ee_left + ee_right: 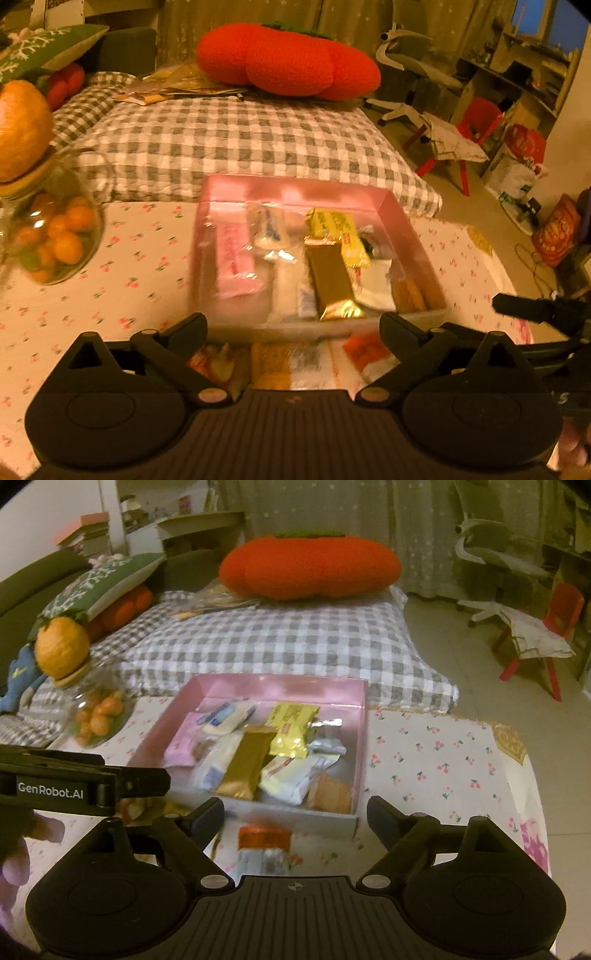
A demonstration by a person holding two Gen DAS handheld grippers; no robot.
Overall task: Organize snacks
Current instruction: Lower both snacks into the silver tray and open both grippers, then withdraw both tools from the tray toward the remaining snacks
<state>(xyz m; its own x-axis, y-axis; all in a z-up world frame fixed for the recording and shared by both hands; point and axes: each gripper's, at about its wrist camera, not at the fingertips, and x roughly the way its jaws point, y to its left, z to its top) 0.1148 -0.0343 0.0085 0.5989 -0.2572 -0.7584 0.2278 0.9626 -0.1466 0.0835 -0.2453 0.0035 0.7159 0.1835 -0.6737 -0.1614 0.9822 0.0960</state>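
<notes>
A pink box (402,225) (364,738) sits on the cherry-print table and holds several wrapped snacks: a gold bar (330,280) (245,766), a yellow pack (338,225) (291,723), a pink pack (234,258) and white packs. Loose snacks lie on the table in front of the box, among them an orange and white pack (264,843) (365,354) and others (277,365). My left gripper (293,326) is open and empty above the loose snacks. My right gripper (295,812) is open and empty above the orange and white pack.
A glass jar of small oranges (55,229) (98,716) with an orange-shaped lid stands at the table's left. A checked cushion (240,144) and a red pumpkin pillow (310,566) lie beyond the box. The left gripper's side (85,784) shows in the right wrist view.
</notes>
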